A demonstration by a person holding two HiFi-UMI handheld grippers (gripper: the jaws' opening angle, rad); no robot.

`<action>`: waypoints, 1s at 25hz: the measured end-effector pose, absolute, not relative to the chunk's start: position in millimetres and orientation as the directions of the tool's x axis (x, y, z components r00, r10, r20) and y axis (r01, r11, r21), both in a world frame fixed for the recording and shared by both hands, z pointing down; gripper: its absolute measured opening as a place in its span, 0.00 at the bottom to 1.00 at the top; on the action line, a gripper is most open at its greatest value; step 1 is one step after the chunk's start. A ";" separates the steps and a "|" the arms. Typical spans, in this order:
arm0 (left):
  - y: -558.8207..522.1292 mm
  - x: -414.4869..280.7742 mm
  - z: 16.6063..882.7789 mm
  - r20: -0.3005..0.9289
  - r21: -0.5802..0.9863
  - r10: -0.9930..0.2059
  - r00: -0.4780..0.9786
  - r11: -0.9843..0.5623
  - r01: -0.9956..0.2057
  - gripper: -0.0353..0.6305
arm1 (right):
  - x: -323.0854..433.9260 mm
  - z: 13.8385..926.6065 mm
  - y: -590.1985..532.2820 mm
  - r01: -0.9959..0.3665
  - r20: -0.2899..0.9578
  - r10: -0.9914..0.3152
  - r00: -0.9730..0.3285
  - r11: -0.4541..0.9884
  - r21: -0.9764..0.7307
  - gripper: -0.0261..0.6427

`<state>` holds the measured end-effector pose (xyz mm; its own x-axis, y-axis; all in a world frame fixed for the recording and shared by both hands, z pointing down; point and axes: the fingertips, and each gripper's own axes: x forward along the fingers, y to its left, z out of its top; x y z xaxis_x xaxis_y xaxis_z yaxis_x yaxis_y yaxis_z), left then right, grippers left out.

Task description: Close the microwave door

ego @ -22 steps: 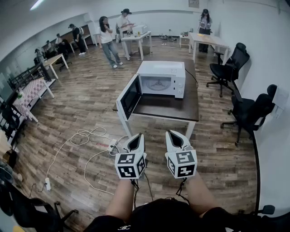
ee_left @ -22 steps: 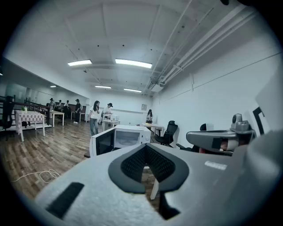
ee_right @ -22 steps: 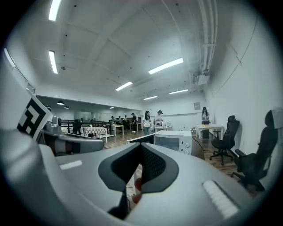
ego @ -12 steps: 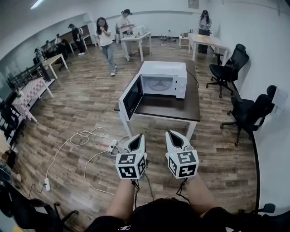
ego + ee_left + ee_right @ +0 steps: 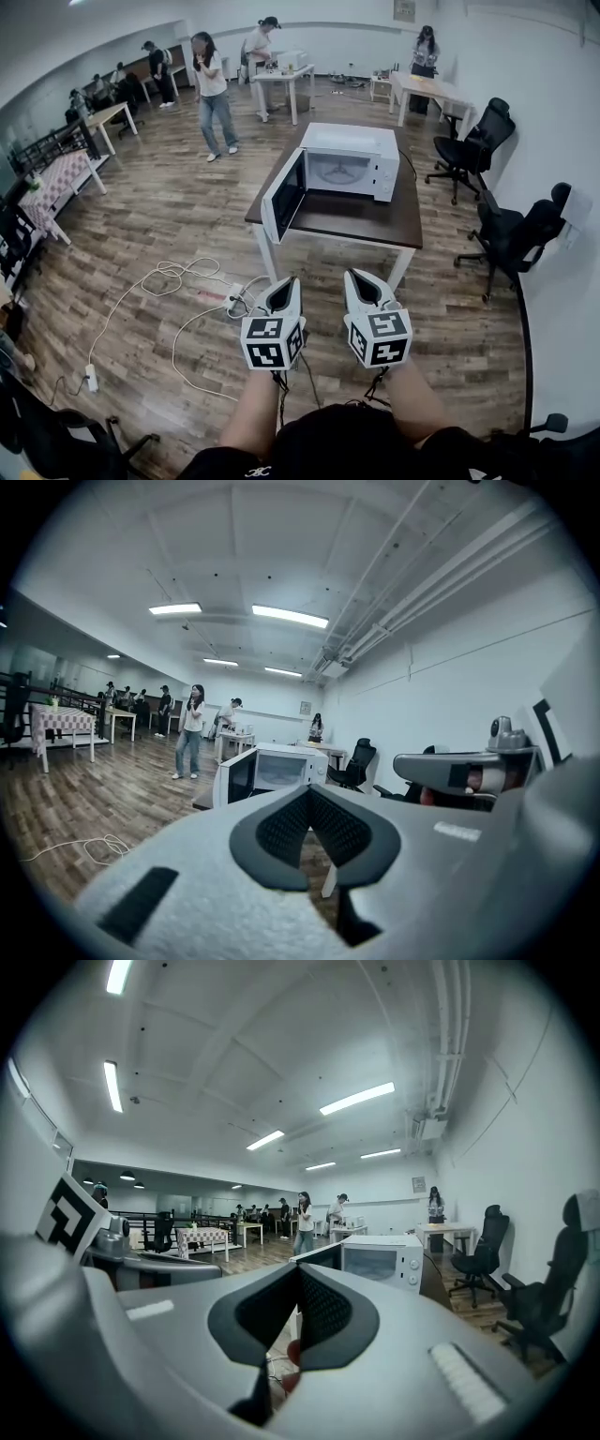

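The white microwave (image 5: 349,159) stands on a dark brown table (image 5: 361,223) ahead of me. Its door (image 5: 284,195) hangs open, swung out past the table's left front corner. My left gripper (image 5: 284,284) and right gripper (image 5: 359,278) are held side by side, low and well short of the table, both pointing at it. Neither touches anything. The left gripper view has its jaws (image 5: 309,794) shut and empty, with the microwave (image 5: 283,769) far beyond. The right gripper (image 5: 298,1271) is likewise shut, with the microwave (image 5: 382,1258) beyond it.
White cables (image 5: 183,281) and a power strip (image 5: 91,377) lie on the wood floor left of the grippers. Black office chairs (image 5: 511,234) stand along the right wall. Several people (image 5: 214,94) and light tables (image 5: 281,80) are at the back.
The microwave and table sit slightly further right in the head view. A person at the back has walked on. Both grippers keep their place and stay shut.
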<state>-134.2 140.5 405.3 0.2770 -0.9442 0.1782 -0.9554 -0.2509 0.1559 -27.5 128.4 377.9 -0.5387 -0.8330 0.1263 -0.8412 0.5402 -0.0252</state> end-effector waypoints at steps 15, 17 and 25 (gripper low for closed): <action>154.3 -183.1 420.5 0.189 0.208 -0.926 0.328 -0.289 -0.935 0.07 | -66.8 388.3 141.9 -0.871 0.166 -0.857 -0.489 0.491 -0.031 0.05; 153.4 -185.6 419.2 0.185 0.210 -0.927 0.326 -0.287 -0.935 0.07 | -68.5 386.1 139.8 -0.869 0.164 -0.855 -0.491 0.494 -0.028 0.05; 142.4 -192.1 420.4 0.180 0.190 -0.933 0.313 -0.279 -0.941 0.07 | -74.3 383.0 125.0 -0.862 0.140 -0.852 -0.505 0.506 -0.031 0.05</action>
